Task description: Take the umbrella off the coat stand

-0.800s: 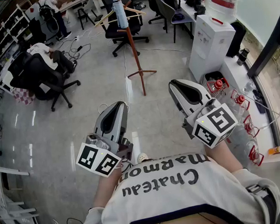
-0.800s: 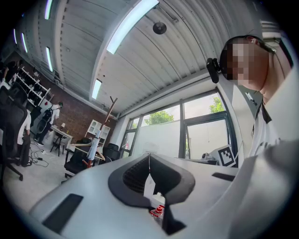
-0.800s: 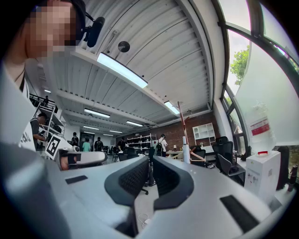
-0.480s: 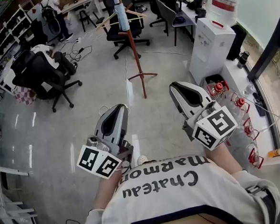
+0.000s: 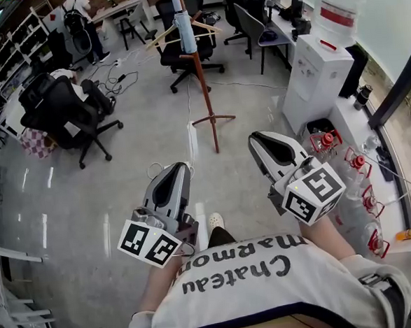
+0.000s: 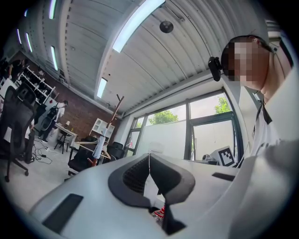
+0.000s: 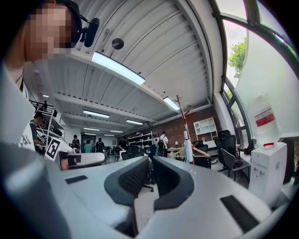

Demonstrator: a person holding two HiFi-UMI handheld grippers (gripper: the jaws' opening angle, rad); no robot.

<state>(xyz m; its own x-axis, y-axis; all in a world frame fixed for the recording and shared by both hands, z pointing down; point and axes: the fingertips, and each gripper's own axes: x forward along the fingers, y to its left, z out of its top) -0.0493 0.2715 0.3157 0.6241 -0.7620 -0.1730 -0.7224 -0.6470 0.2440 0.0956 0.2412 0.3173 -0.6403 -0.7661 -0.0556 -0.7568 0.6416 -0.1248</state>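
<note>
The coat stand (image 5: 202,83) is a red-brown pole with pale wooden arms, standing on the floor well ahead of me. A folded light-blue umbrella (image 5: 186,32) hangs near its top. Both grippers are held in front of the person's chest, far short of the stand. My left gripper (image 5: 180,168) is shut with nothing in it, and so is my right gripper (image 5: 255,136). The left gripper view shows the umbrella (image 6: 98,147) small, to the left of the closed jaws (image 6: 149,157). In the right gripper view the umbrella (image 7: 188,152) lies to the right of the jaws (image 7: 150,161).
A white water dispenser (image 5: 317,64) stands at the right, with red-capped bottles (image 5: 353,158) on the floor beside it. Black office chairs (image 5: 66,115) and a seated person are at the left. More chairs and desks lie behind the stand. A power strip (image 5: 191,135) lies near its base.
The coat stand and floor have slid down in the head view, so the person has come a little nearer to it. Both grippers keep their places and stay shut.
</note>
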